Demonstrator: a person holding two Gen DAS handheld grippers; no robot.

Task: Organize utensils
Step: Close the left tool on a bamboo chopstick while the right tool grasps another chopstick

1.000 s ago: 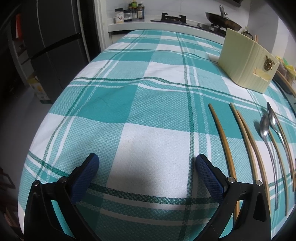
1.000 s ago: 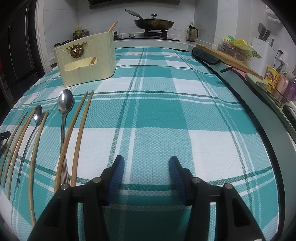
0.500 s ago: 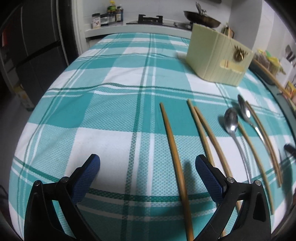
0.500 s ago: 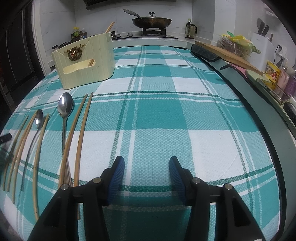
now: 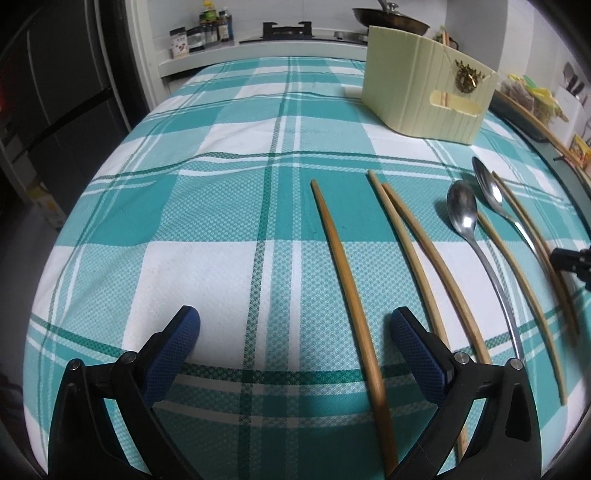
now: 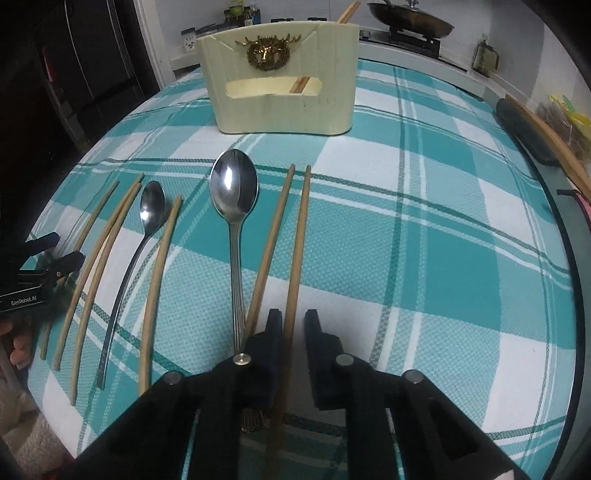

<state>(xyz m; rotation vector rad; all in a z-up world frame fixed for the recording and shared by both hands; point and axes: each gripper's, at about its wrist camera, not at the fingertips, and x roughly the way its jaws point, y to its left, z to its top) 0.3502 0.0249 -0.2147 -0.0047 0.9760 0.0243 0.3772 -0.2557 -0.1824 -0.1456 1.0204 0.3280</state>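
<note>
Several wooden chopsticks and two metal spoons lie in a row on the teal plaid tablecloth (image 5: pixel 221 206). A cream utensil holder (image 6: pixel 280 88) with a gold emblem stands behind them, one chopstick inside; it also shows in the left wrist view (image 5: pixel 424 99). My left gripper (image 5: pixel 291 332) is open, low over the cloth, with the leftmost chopstick (image 5: pixel 347 280) running between its fingers. My right gripper (image 6: pixel 293 325) has narrowed around the rightmost chopstick (image 6: pixel 297 258), a small gap still showing beside it. The large spoon (image 6: pixel 233 192) and small spoon (image 6: pixel 151 206) lie to its left.
A stove with a pan (image 6: pixel 410 18) and spice jars (image 5: pixel 199 35) stand on the counter behind the table. A dark fridge (image 5: pixel 55 92) is at the left. A cutting board (image 6: pixel 546 147) and bags lie along the right counter.
My left gripper has swung right so the chopsticks now lie ahead of it. My right gripper has moved left over the chopsticks and narrowed from wide open around the rightmost one.
</note>
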